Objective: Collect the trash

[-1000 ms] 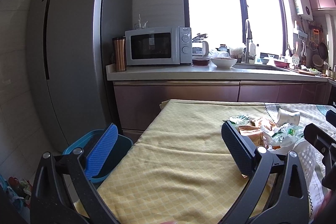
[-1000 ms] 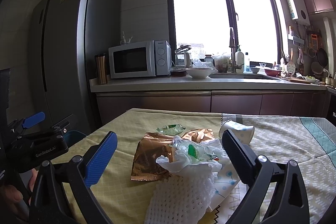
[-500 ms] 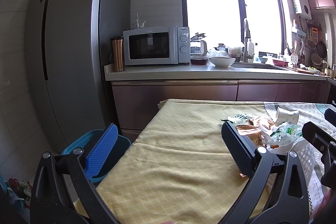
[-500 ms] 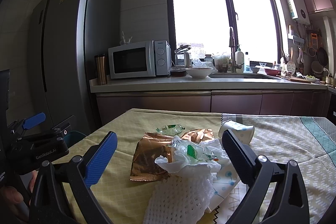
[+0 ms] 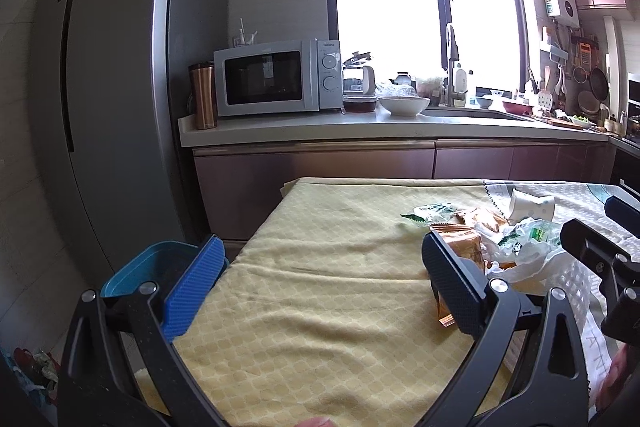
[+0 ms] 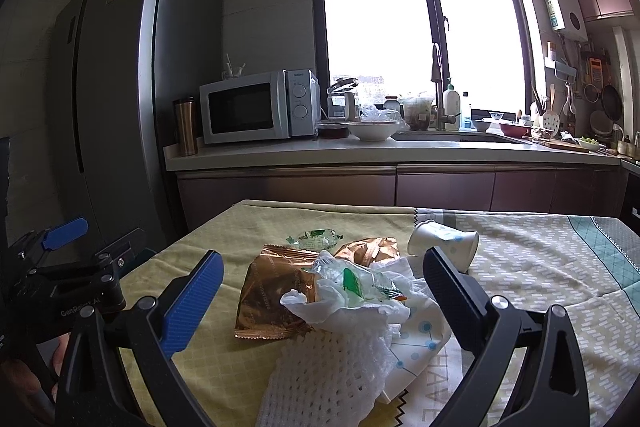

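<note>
The right gripper (image 6: 320, 291) hangs with fingers wide apart over the trash pile (image 6: 340, 299) at the table's (image 6: 540, 267) centre, paper cup (image 6: 444, 241) at 1 o'clock. The left gripper (image 5: 320, 287), fingers also apart and empty, has the blue bin (image 5: 152, 267) at 9 o'clock.

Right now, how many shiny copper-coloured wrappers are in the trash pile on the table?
2. A flat copper wrapper lies at the pile's left edge; a crumpled copper wrapper sits behind the white plastic, beside the tipped paper cup. More may be buried.
</note>
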Available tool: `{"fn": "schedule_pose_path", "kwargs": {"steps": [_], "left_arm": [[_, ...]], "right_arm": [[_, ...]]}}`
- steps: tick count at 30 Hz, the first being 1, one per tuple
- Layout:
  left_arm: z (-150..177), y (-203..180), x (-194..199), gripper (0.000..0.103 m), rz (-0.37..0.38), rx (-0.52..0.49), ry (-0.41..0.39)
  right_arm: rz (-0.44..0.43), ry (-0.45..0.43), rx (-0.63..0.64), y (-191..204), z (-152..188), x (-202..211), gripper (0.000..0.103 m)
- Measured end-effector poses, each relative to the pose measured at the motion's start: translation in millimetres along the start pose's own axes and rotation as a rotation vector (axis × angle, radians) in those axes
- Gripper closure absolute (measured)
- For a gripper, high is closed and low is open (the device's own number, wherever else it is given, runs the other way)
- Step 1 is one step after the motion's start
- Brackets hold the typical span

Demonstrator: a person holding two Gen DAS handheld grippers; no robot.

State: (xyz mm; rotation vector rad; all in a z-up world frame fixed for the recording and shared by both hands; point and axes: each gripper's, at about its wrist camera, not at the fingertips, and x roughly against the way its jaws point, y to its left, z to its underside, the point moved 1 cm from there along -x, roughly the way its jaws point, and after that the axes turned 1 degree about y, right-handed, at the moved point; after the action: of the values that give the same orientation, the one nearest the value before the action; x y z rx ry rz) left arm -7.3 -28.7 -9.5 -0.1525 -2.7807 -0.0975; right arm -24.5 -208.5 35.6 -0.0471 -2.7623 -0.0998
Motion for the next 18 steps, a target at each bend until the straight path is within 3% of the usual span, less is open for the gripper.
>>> {"fn": "schedule_pose_path", "kwargs": {"steps": [7,11,13,18], "left_arm": [[9.3,-12.2,-25.9,0.006,0.093,-0.032,0.104],[15.8,-22.4,-42.4,0.006,0.152,-0.050,0.168],[18.5,-27.4,-51.1,0.006,0.178,-0.054,0.197],[24.2,-41.5,-72.7,0.019,0.272,-0.061,0.287]], "right_arm": [[0.038,0.065,-0.049,-29.7,9.7,-10.1,0.006],[0.012,0.102,-0.065,-42.3,18.6,-8.6,0.007],[-0.017,0.135,-0.068,-45.7,26.0,-6.4,0.011],[-0.086,0.229,-0.107,-47.7,46.1,-6.5,0.034]]}}
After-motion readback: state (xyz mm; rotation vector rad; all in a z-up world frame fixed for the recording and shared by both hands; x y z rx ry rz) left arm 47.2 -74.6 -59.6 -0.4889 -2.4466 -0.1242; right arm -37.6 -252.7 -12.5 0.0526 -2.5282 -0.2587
